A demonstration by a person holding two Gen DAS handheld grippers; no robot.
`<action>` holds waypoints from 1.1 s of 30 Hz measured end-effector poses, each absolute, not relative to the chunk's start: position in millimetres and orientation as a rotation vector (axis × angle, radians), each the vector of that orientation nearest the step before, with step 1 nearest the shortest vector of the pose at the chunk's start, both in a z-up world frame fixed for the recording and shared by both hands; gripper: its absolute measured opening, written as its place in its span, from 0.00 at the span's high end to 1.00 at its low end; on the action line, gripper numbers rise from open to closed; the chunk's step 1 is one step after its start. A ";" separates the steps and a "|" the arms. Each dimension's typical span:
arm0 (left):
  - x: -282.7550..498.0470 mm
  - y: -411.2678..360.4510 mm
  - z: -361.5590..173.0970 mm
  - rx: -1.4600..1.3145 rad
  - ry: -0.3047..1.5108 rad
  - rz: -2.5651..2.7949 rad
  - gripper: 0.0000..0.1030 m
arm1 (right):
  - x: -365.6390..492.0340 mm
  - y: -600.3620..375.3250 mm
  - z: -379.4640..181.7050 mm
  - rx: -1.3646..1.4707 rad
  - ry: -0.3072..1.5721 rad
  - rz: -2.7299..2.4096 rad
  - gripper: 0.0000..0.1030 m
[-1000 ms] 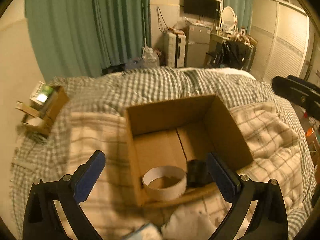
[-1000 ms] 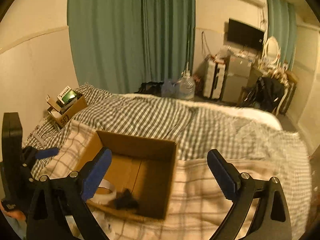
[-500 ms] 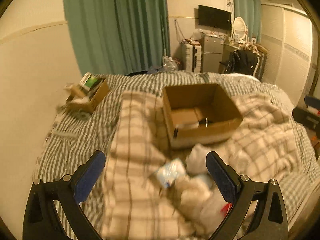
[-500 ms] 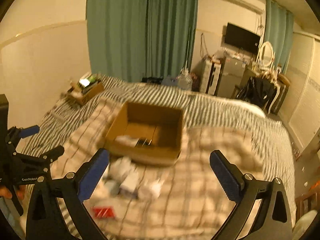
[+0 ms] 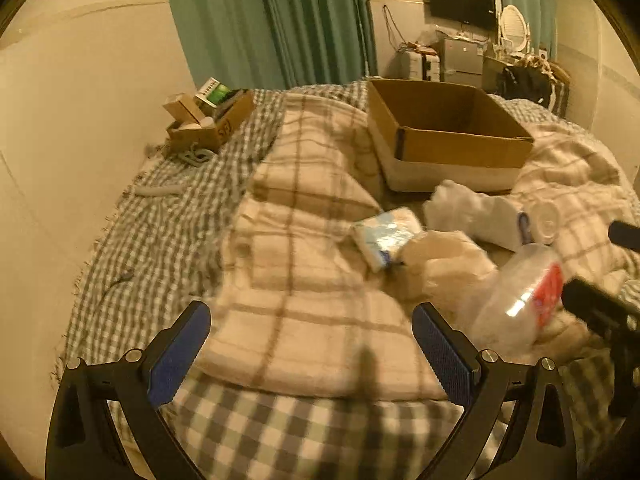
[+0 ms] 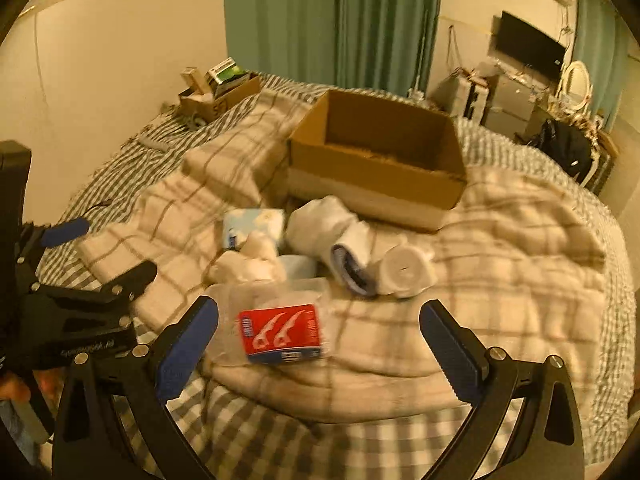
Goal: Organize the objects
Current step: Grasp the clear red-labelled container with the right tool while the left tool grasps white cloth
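Two handheld grippers hang over a bed (image 5: 168, 184) strewn with small items, both wide open and holding nothing. The left gripper (image 5: 310, 354) has only the plaid blanket (image 5: 304, 240) between its blue pads (image 5: 176, 356). The right gripper (image 6: 320, 346) frames a clear tub with a red label (image 6: 280, 334), its pads apart from the tub on either side.

A cardboard box (image 6: 372, 168), open at the top, sits on the blanket and serves as the landmark. Its inside is not visible from either view. Just in front of the box lies a white sock bundle (image 6: 332, 232). Beside that, farther from the box, is a white lid-like round (image 6: 404, 270). A blue-and-white tissue pack (image 5: 386, 236) lies in front of the box's left corner, touching crumpled white cloth (image 6: 248, 260) that sits nearer the cameras. The tub is the item farthest in front of the box; in the left view it appears lying on its side (image 5: 520, 300), next to the right gripper's black frame.

Well to the left of the box, near the wall, a smaller carton (image 5: 212, 120) holds assorted packages. Behind the box hang green curtains (image 6: 332, 20), with a wall-mounted TV (image 6: 528, 46) to their right.
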State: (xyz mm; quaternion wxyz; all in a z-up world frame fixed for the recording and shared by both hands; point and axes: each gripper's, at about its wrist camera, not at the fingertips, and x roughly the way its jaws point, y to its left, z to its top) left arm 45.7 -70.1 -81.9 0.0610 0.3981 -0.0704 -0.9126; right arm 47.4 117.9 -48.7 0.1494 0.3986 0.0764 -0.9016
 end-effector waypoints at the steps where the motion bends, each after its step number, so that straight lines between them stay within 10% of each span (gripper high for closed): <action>1: 44.2 -72.4 -82.7 1.199 -0.215 -2.758 0.00 | 47.0 114.4 -51.7 1.154 0.222 -2.577 0.02; 33: -18.0 -11.2 -103.2 1.476 -0.018 -2.895 0.00 | 8.4 194.7 -31.9 1.112 0.169 -2.744 0.13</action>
